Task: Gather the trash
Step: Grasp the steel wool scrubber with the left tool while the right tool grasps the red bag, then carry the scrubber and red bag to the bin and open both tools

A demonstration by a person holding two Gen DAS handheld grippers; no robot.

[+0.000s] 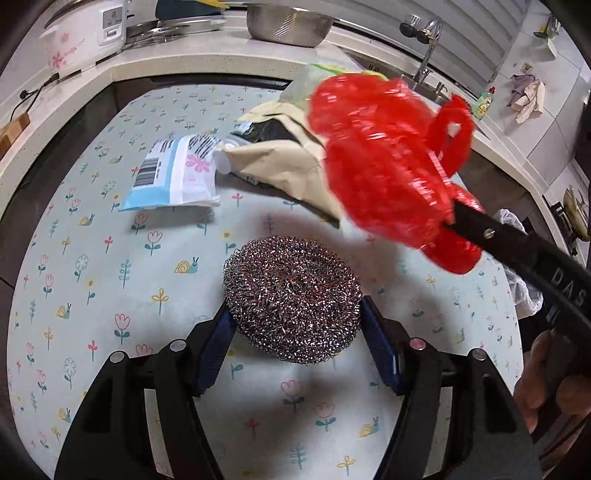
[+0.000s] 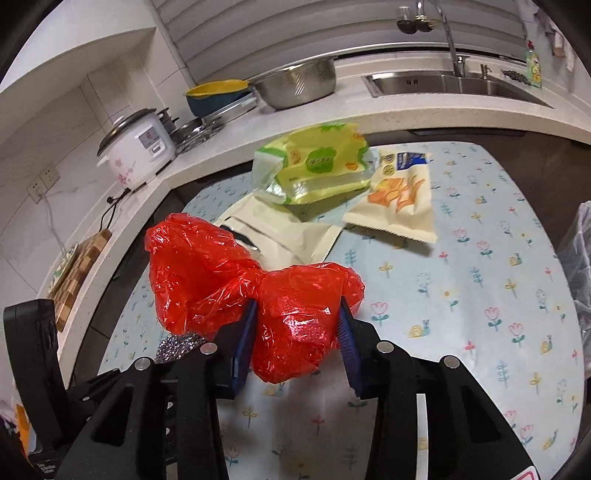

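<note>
Left gripper: jaws clamped on round steel-wire scouring ball, springy, above table's near edge | Right gripper: jaws clamped on crumpled red plastic bag, light, slippery; hold bunched middle | Flower-print tablecloth: wrappers at far edge

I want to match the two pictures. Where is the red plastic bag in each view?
Left wrist view: the red plastic bag hangs at upper right, held by the right gripper, above the steel scourer.
Right wrist view: the red plastic bag is at lower centre, pinched between the right gripper's blue pads.
Shared landmark: the steel colander on the counter.
</note>
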